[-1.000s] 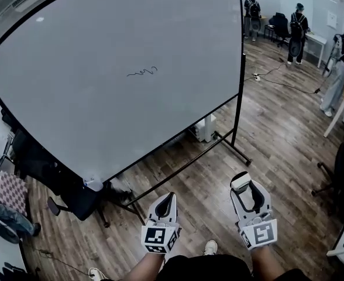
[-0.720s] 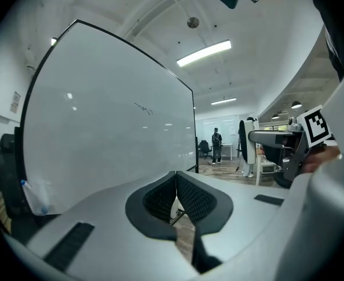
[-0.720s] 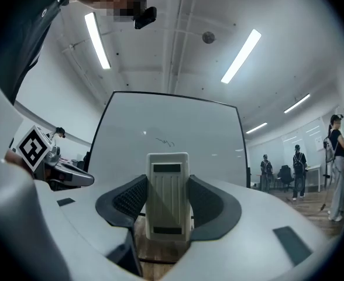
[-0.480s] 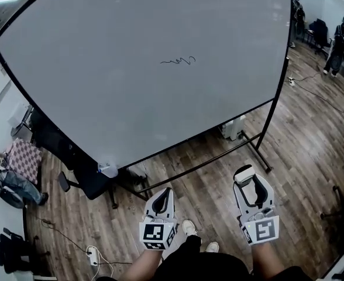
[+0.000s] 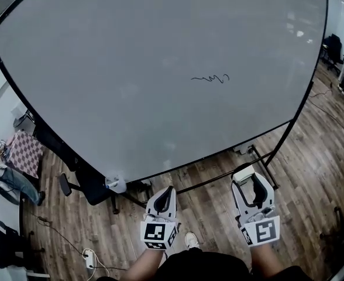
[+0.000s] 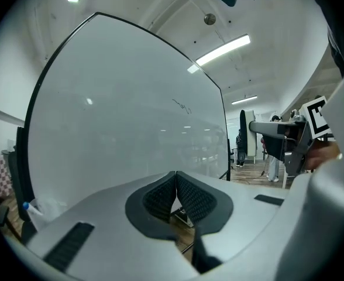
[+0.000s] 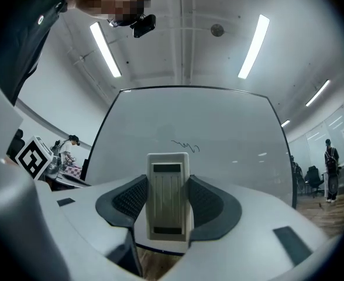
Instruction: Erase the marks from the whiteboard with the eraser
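A large whiteboard (image 5: 131,75) on a black wheeled stand fills the head view. A short black scribble (image 5: 210,78) sits right of its middle; it also shows in the left gripper view, scribble (image 6: 182,105), and the right gripper view, scribble (image 7: 185,145). My right gripper (image 5: 245,179) is low at the right, shut on a white eraser (image 7: 168,195) that stands upright between its pads. My left gripper (image 5: 167,193) is low at the middle, shut with nothing in it; its pads (image 6: 186,196) meet. Both are well short of the board.
Wooden floor lies below the board. A black chair (image 5: 87,187) and a small white thing (image 5: 116,185) sit at the board's lower left corner. A checked cloth (image 5: 21,152) and cables lie at the left. People stand far off at the right (image 7: 331,171).
The view has drawn closer to the board and swung left: the scribble has shifted right and the board now fills the frame. Both grippers hold the same pose.
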Demonstrator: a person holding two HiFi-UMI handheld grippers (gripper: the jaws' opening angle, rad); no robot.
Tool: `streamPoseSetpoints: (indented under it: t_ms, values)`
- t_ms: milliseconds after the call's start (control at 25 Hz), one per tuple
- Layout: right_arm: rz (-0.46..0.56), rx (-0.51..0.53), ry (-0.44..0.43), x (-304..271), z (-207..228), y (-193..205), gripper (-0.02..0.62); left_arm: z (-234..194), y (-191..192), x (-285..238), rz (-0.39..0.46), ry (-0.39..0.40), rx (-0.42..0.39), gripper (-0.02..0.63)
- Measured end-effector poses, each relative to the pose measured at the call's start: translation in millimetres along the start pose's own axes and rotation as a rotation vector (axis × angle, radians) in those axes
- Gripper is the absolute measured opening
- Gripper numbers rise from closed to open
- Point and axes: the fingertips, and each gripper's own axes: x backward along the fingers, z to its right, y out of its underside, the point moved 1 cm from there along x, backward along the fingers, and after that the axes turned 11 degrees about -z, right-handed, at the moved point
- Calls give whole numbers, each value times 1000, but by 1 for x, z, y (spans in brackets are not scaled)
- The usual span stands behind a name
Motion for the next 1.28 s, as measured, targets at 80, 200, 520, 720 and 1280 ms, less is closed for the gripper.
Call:
streamPoseSetpoints:
  t_ms: [80, 200, 520, 720, 1280]
  values:
    - [2, 32, -5, -23, -6, -5, 244, -16, -7, -9, 12, -1, 0, 21]
    - [-9, 55, -28, -57, -20, -9, 244, -41, -13, -16, 23, -13, 0, 21]
    - [-1, 94, -48, -120, -45, -29, 244, -100, -48, -38, 116, -55, -19, 21]
    - [15, 110, -25, -147, -42, -49, 244, -95, -39, -43, 89, -13, 25, 21]
    - [155, 188, -77, -217, -34, -134, 244, -96, -50, -31, 108, -72, 88, 21]
